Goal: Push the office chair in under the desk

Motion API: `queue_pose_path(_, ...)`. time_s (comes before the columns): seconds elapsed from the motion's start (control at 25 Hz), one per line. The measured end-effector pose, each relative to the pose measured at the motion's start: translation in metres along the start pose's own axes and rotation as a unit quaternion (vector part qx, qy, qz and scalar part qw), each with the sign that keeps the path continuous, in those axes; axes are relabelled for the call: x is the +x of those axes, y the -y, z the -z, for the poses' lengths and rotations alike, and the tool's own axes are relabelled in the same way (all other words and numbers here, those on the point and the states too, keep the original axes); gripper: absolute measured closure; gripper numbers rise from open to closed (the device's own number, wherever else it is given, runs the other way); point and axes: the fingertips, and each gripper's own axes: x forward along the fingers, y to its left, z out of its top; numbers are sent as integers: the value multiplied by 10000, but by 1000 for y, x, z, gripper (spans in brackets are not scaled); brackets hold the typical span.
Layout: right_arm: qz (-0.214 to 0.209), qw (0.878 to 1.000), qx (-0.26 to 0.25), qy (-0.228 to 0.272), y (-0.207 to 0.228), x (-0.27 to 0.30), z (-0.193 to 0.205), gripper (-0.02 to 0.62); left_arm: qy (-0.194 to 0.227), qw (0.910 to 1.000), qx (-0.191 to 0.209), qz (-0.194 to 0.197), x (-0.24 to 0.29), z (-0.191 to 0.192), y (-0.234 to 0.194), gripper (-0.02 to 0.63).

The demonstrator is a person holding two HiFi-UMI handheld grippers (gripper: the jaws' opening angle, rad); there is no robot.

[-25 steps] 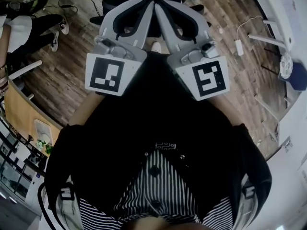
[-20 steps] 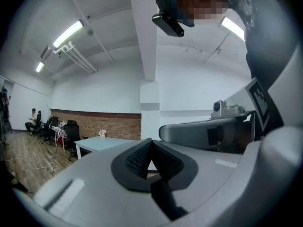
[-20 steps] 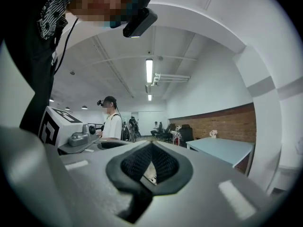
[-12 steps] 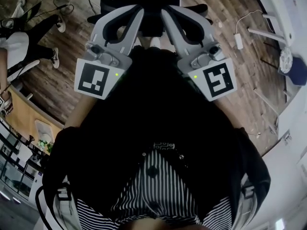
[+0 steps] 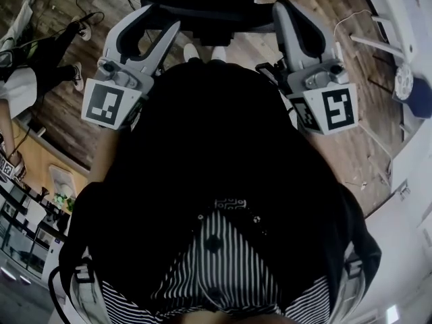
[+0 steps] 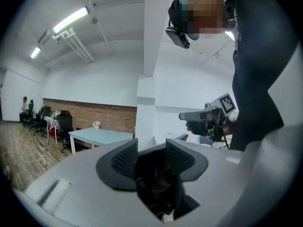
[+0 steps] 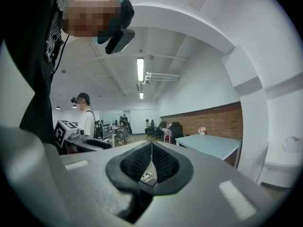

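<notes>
The black office chair (image 5: 202, 2) stands on the wood floor at the top of the head view, straight ahead of my feet. My left gripper (image 5: 154, 20) is raised at the chair's left side. Its jaws are opening, and in the left gripper view nothing lies between its ribbed pads (image 6: 125, 157). My right gripper (image 5: 283, 9) is held up at the chair's right side, shut and empty (image 7: 151, 151). Neither gripper visibly touches the chair. Both gripper cameras look up at the ceiling. No desk is clearly in view.
White furniture legs (image 5: 378, 42) and a cable with a white plug (image 5: 335, 63) lie on the floor at right. Another person's legs (image 5: 47, 46) are at the far left. A light blue table (image 6: 99, 136) stands by a brick wall. A person (image 7: 86, 115) stands in the room.
Both grippers have swung apart, from side by side in front of me to either side of the chair. The left jaws have parted. The chair sits higher in view.
</notes>
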Motion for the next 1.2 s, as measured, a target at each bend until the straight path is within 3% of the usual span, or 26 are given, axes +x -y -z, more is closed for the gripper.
queue_pose_path(0.16, 414, 9989, -139, -178, 49, -15, 15, 569, 44, 9999, 62, -105, -20, 25, -25, 307)
queue_pose_path(0.24, 596, 9976, -80, -335, 71, -22, 27, 557, -302, 9989, 325, -172, -23, 50, -36, 293)
queue_pose_path(0.32, 663, 9959, -229, -564, 86, -32, 43, 519, -495, 9978, 272, -360, -25, 69, -45, 287)
queue_pose_path(0.4, 550, 9939, -278, -917, 93, -48, 69, 463, -611, 9969, 139, -471, -25, 84, -44, 271)
queue_pose_path(0.52, 47, 9892, -146, -1459, 87, -63, 117, 369, -812, 9959, -75, -396, -17, 106, -31, 240)
queue_pose_path(0.64, -354, 9795, -349, -1950, 77, -58, 163, 306, -715, 9960, -326, -430, -9, 117, -34, 210)
queue_pose_path(0.72, -472, 9738, -470, -2173, 71, -47, 186, 280, -657, 9964, -224, -494, -8, 123, -44, 186)
queue_pose_path(0.92, -663, 9736, 62, -2183, 68, -27, 207, 203, -773, 9954, -358, -448, 0, 133, -53, 146)
queue_pose_path(1.04, -553, 9764, 582, -2006, 76, -19, 201, 201, -711, 9956, -402, -467, 5, 129, -55, 141)
queue_pose_path(1.2, -407, 9759, 597, -2058, 79, 0, 203, 201, -885, 9916, -452, -834, 7, 134, -73, 149)
